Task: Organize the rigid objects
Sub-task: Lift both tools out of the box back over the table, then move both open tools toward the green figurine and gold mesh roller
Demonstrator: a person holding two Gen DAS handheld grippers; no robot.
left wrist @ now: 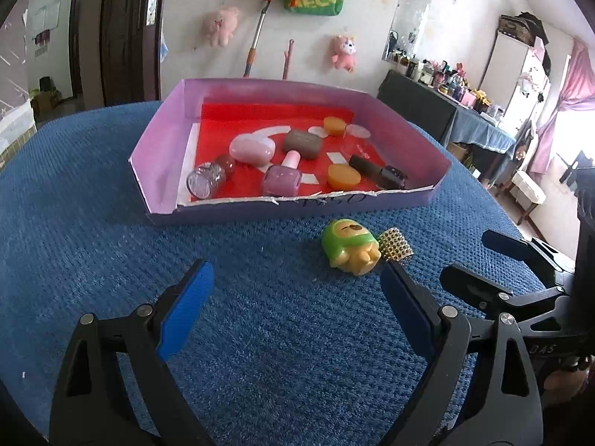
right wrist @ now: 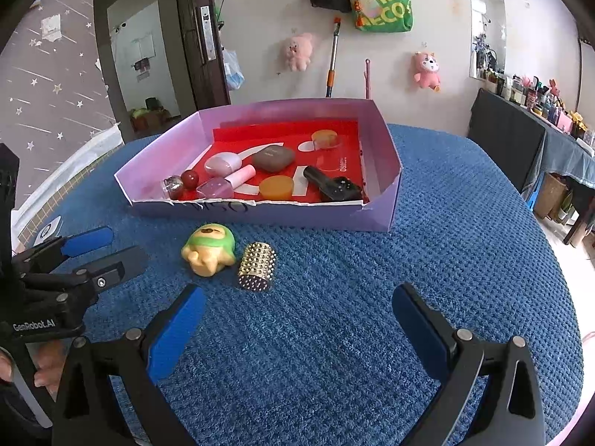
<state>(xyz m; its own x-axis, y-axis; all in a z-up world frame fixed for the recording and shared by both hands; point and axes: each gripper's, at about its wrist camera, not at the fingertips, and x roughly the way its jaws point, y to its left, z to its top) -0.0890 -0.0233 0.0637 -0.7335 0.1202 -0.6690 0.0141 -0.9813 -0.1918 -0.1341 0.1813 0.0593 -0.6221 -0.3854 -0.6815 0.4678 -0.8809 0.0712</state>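
1. Hovering side by side over a blue textured tablecloth (left wrist: 111,223), two hand-held grippers face a shallow lilac cardboard tray (left wrist: 160,141).
2. The left gripper (left wrist: 297,278) has its blue-padded jaws spread wide with nothing between them; only cloth shows in the gap.
3. The right gripper (right wrist: 297,308) is likewise released, jaws wide apart and empty, above bare cloth.
4. A green-and-yellow toy figure (right wrist: 209,251) lies on its side on the cloth, just in front of the tray's near wall and outside it.
5. A gold studded cylinder (right wrist: 257,271) lies just beside the figure, on the side toward the right gripper; in the left wrist view the two appear to touch.
6. Inside the tray, on a red liner, rest a pink nail polish bottle (left wrist: 282,176), a dark polish bottle (left wrist: 379,173) lying flat, a clear glass jar (left wrist: 206,180) on its side, a pale pink oval case (left wrist: 252,150), a brown oval case (left wrist: 302,144), and two orange round pieces (left wrist: 344,175).
7. Plush toys (right wrist: 297,52) and a green bag (right wrist: 386,3) hang on the wall behind.
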